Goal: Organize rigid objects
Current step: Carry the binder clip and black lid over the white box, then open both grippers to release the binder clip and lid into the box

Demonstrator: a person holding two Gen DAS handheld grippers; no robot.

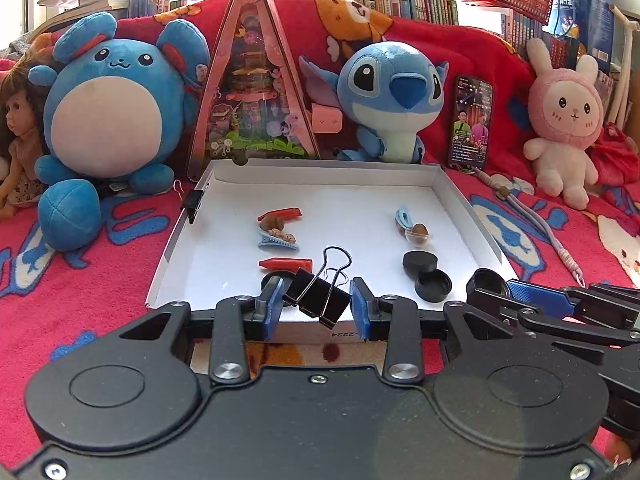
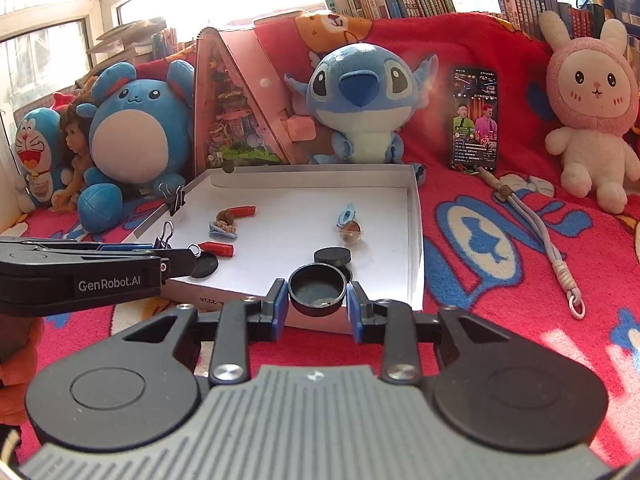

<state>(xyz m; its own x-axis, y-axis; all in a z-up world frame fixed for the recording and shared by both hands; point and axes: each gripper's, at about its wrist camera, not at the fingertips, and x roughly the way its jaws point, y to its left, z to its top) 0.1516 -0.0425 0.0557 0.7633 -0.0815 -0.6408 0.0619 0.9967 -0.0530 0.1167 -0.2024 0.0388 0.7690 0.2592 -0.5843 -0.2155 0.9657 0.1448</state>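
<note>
My left claw [image 1: 317, 307] grips a black metal binder clip [image 1: 316, 298] over the shallow white cardboard tray's [image 1: 452, 196] near edge; my right claw [image 2: 317, 302] pinches a round black plastic cap [image 2: 317, 289], open side up, likely to join the black lids [image 2: 332, 257] nearby.

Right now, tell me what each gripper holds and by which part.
Left gripper: black binder clip, by its body's ends. Right gripper: black round cap, by opposite sides of its wall.

Black lid [image 1: 276, 282] half hidden behind the left pad; phone [image 1: 471, 123] text illegible.
</note>
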